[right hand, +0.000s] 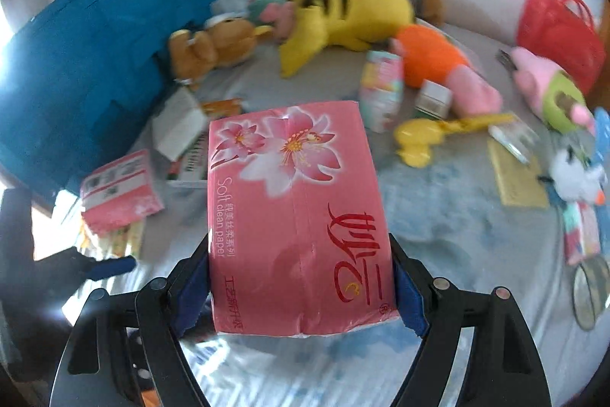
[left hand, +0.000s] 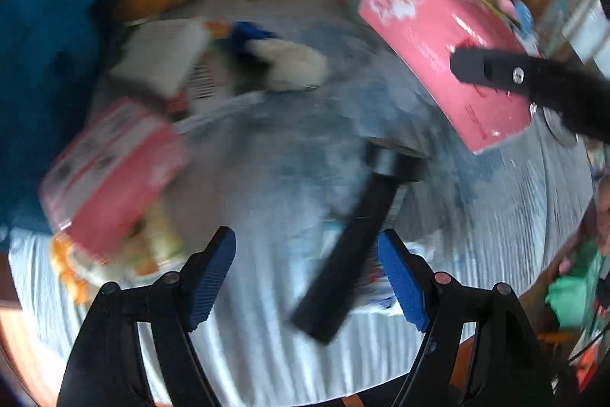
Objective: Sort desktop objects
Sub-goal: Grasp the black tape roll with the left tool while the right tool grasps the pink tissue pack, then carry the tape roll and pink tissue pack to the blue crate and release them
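A pink plastic-wrapped pack of tissue paper printed with pale blossoms (right hand: 297,216) sits clamped between the blue pads of the right claw (right hand: 301,277), lifted clear of the bed with its wrinkled pale blue-and-white sheet (right hand: 457,216). The left-wrist view confirms it: there the same pack hangs in the air at upper right with one black finger of the right claw laid across it.

The left claw (left hand: 307,269) stands open and holds nothing. Between and just beyond its blue pads lies a black tube-shaped object with a wider collar at its far end (left hand: 350,243), resting on the sheet; that view is smeared by motion, so what the object is cannot be told.

The step in hand looks like carrying the tissue pack toward wherever paper goods are being gathered. A likely spot is the second pink pack with a white label panel (right hand: 118,193), lying at the left of the bed near the folded teal blanket (right hand: 95,63). The yellow plush toy with dark stripes (right hand: 343,10) and the brown teddy bear (right hand: 213,44) crowd the headboard end, and a red mesh basket (right hand: 556,29) stands at the far right, perhaps a bin for some of this clutter.

The next move calls for swinging the pack across without brushing the loose boxes beneath, lowering it flat beside its twin, then releasing. The soft wrapper may sag or slip if the squeeze eases too soon.
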### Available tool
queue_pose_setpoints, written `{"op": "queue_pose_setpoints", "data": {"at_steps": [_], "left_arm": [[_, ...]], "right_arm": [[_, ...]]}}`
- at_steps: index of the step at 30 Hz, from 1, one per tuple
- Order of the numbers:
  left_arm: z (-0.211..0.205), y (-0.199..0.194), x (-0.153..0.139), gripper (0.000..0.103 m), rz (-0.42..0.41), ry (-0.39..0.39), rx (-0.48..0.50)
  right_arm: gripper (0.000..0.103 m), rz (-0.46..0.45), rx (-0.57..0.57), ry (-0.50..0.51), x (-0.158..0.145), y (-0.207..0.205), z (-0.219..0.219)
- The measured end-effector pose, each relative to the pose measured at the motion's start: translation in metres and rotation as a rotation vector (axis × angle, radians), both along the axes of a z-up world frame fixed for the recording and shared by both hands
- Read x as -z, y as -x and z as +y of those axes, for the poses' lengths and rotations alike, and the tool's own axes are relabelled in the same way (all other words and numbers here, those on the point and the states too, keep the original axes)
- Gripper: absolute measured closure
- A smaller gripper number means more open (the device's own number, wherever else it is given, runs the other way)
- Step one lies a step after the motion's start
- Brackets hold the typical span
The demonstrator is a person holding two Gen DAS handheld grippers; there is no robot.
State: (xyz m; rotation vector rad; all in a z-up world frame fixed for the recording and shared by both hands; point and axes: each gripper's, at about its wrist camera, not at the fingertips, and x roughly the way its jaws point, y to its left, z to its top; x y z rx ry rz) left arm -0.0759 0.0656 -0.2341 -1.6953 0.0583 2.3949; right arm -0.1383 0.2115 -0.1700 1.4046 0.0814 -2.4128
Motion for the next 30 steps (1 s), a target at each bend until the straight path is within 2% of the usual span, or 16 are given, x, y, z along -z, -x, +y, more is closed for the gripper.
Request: {"op": "queue_pose_setpoints", "data": {"at_steps": [4, 10, 11, 12, 15, 17, 20, 23, 30], "left_arm": [[0.025, 0.008, 0.02, 0.026, -0.045, 0.021, 0.049], [0.03, 0.02, 0.037, 0.026, -0.075, 0.009, 0.027], [0.031, 0.022, 0.039, 0.034, -0.079, 0.009, 0.023], [0.031, 0.023, 0.041, 0.055, -0.079, 0.021, 0.018], [0.031, 0.023, 0.043, 0.062, -0.077, 0.095, -0.001], [0.024, 0.022, 0.039, 0.063, -0.083, 0.082, -0.028], [0.012, 0.02, 0.019, 0.065, -0.041, 0.087, -0.058], [-0.001, 0.018, -0.015, 0.071, 0.024, 0.078, -0.089], [-0.021, 0.017, -0.091, 0.072, 0.201, 0.071, -0.156]], "right_arm": [[0.021, -0.016, 0.039, 0.015, 0.006, -0.006, 0.025], [0.021, -0.044, 0.075, 0.02, 0.017, -0.011, 0.046], [0.021, -0.048, 0.077, 0.019, 0.019, -0.011, 0.048], [0.021, -0.053, 0.078, 0.018, 0.021, -0.011, 0.049], [0.021, -0.055, 0.078, 0.017, 0.022, -0.012, 0.052], [0.021, -0.053, 0.077, 0.016, 0.021, -0.012, 0.053], [0.021, -0.038, 0.069, 0.021, 0.015, -0.011, 0.052], [0.021, -0.014, 0.049, 0.032, 0.005, -0.011, 0.045], [0.021, 0.085, -0.021, 0.061, -0.038, -0.009, 0.021]]}}
